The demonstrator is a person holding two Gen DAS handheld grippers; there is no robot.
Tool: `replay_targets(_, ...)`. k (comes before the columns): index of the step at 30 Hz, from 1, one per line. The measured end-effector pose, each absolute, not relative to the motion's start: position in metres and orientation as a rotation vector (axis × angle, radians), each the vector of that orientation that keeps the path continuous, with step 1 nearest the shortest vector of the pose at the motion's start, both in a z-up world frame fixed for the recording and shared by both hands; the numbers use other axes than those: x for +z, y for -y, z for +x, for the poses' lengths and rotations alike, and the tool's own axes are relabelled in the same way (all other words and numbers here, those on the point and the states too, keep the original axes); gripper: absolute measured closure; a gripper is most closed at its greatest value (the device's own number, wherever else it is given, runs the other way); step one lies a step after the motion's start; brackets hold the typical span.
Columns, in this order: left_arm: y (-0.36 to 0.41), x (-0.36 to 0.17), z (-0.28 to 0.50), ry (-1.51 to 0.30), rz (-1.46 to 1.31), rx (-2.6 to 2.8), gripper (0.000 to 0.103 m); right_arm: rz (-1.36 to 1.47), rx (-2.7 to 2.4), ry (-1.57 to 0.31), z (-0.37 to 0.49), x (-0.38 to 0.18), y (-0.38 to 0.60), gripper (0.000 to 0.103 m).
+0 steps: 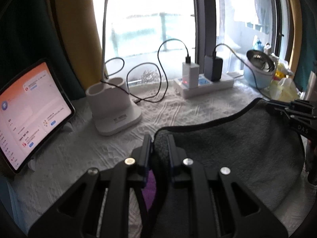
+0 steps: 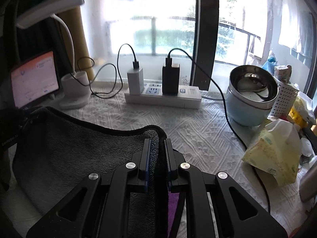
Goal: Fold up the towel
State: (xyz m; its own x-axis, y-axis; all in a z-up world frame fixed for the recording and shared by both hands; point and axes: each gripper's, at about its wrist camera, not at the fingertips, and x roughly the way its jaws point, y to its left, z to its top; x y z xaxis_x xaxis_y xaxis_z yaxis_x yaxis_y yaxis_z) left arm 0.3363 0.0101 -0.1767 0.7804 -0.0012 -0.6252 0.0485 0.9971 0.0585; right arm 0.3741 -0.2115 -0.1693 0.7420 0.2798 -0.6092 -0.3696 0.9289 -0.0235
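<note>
A dark grey towel [image 1: 237, 144] is spread low in both frames over a white textured tablecloth [image 1: 79, 154]. Its left corner is clenched between the fingers of the left gripper [image 1: 159, 138] at lower centre; its right corner is pinched by the right gripper [image 2: 157, 144], with a purple underside showing between the jaws. A lit tablet [image 1: 31, 115] is propped at the left edge, and a white power strip [image 2: 164, 97] is seen by the window.

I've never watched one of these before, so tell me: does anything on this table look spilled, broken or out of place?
Nothing looks spilled or broken. The grey towel sags only because the left gripper and right gripper each pinch a corner. Loose black cables loop untidily behind it.
</note>
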Motion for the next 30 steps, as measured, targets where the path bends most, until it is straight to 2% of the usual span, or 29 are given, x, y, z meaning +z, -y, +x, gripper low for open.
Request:
replay_targets(17,-0.017,-0.214,0.373,-0.854,0.049,-0.048,0.085,-0.185,0.315,-0.808,0.406,-0.202,0.203,0.089)
replay_targets(22,-0.026,-0.211,0.375,-0.848,0.000,-0.039,0.078,-0.183,0.306,-0.838,0.410,-0.206,0.203,0.087)
replay_targets(26,-0.026,-0.207,0.371,-0.835,-0.012,-0.044,0.068,-0.191,0.293,-0.836,0.409,-0.206,0.203,0.079)
replay_targets(27,-0.026,-0.204,0.369,-0.828,-0.015,-0.046,0.056,-0.191,0.288,-0.834,0.409,-0.205,0.203,0.078)
replay_targets(28,-0.026,-0.201,0.367,-0.817,-0.021,-0.049,0.051,-0.190,0.283,-0.832,0.408,-0.204,0.204,0.075)
replay_targets(30,-0.026,-0.197,0.364,-0.805,-0.028,-0.053,0.028,-0.192,0.269,-0.821,0.405,-0.201,0.205,0.067)
